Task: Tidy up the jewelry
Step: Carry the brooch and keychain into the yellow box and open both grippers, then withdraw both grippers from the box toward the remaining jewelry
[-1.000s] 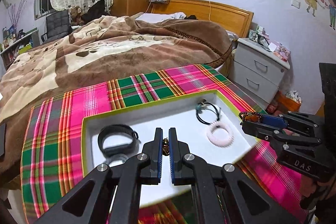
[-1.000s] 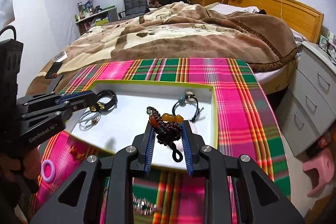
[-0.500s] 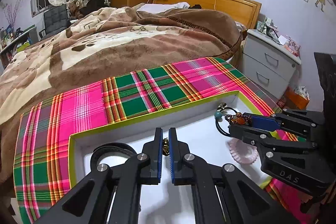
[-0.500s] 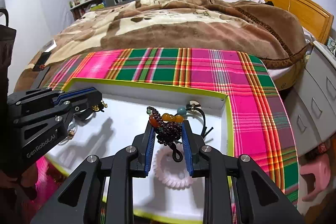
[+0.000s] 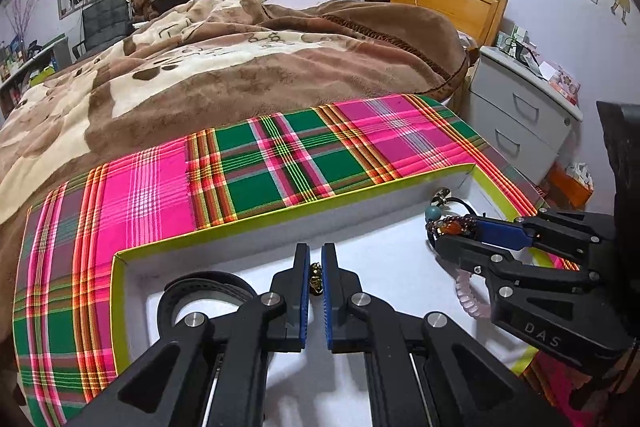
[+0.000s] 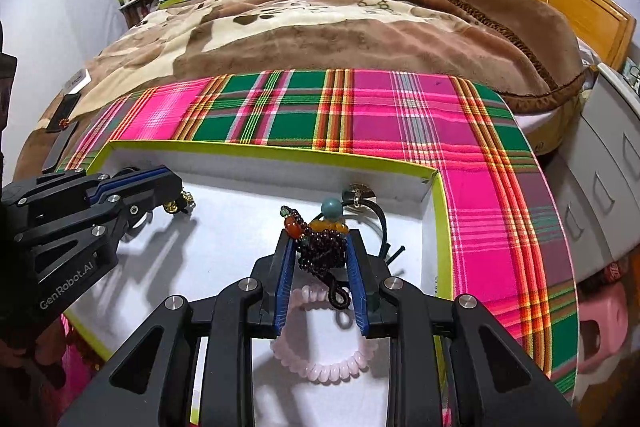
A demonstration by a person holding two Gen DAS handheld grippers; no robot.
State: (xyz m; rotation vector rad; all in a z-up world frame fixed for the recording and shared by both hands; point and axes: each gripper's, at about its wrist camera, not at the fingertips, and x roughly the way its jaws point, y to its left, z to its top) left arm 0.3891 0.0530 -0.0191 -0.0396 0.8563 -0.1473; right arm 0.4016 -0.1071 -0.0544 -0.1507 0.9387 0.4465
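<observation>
A white tray with a yellow-green rim [image 5: 256, 223] [image 6: 256, 149] lies on a pink and green plaid cloth. My left gripper [image 5: 315, 279] [image 6: 176, 201] hangs over the tray's left half, shut on a small gold trinket [image 5: 316, 277] [image 6: 180, 203]. Over the tray's right half, my right gripper [image 6: 320, 253] [image 5: 444, 237] is shut on a bunched dark bead bracelet [image 6: 320, 247] [image 5: 452, 225] with orange beads. Below it lies a pink bead bracelet [image 6: 324, 363] [image 5: 468, 297]. A black cord with a teal bead [image 6: 332, 207] [image 5: 432, 213] rests in the far right corner. A black band [image 5: 200, 291] lies at the left.
The plaid cloth [image 5: 280, 163] [image 6: 400, 115] covers the foot of a bed with a brown blanket [image 5: 240, 67]. A white nightstand [image 5: 520, 115] stands to the right, a pink stool [image 6: 600, 323] on the floor beside it. A dark phone [image 6: 66, 109] lies on the blanket at left.
Both grippers have moved forward and down over the tray, each keeping its hold. The tray now fills more of both views.
</observation>
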